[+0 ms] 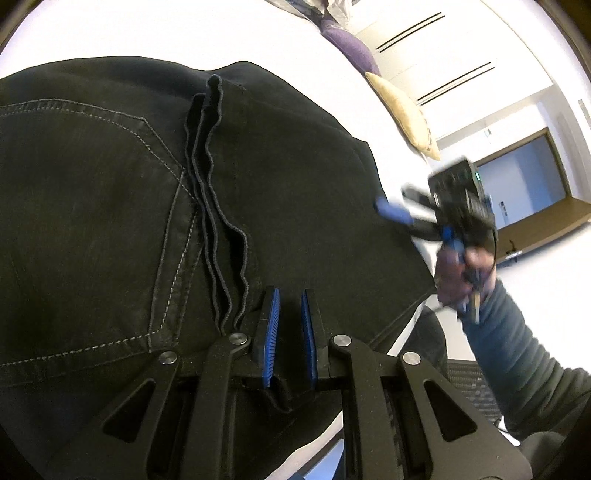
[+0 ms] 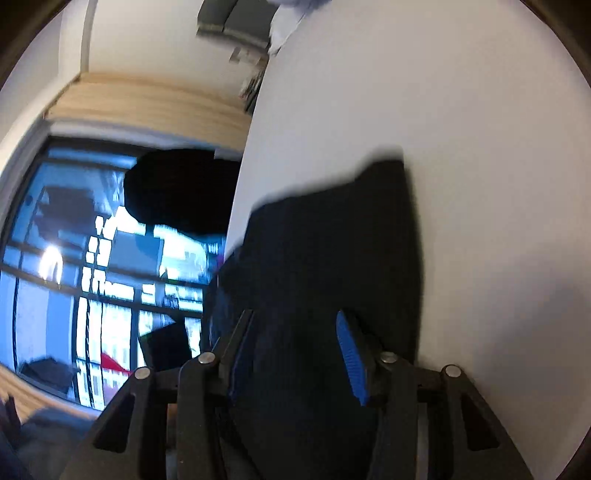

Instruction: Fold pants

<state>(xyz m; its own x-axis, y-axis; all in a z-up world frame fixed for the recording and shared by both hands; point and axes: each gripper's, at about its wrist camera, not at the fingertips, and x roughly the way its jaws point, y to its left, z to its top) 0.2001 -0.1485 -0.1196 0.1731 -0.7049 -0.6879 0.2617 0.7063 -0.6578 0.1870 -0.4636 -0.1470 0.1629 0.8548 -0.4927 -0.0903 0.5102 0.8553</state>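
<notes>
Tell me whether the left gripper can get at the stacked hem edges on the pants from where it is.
Probably yes. The left gripper sits open over the pants, right beside the hem edges, with nothing between them. The right gripper is off to the side.

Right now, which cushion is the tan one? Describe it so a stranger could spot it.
Start at the black pants spread on the white table. Beyond their far right edge lie two cushions. The tan cushion is the nearer, pale and pointed, unlike the purple cushion behind it.
</notes>
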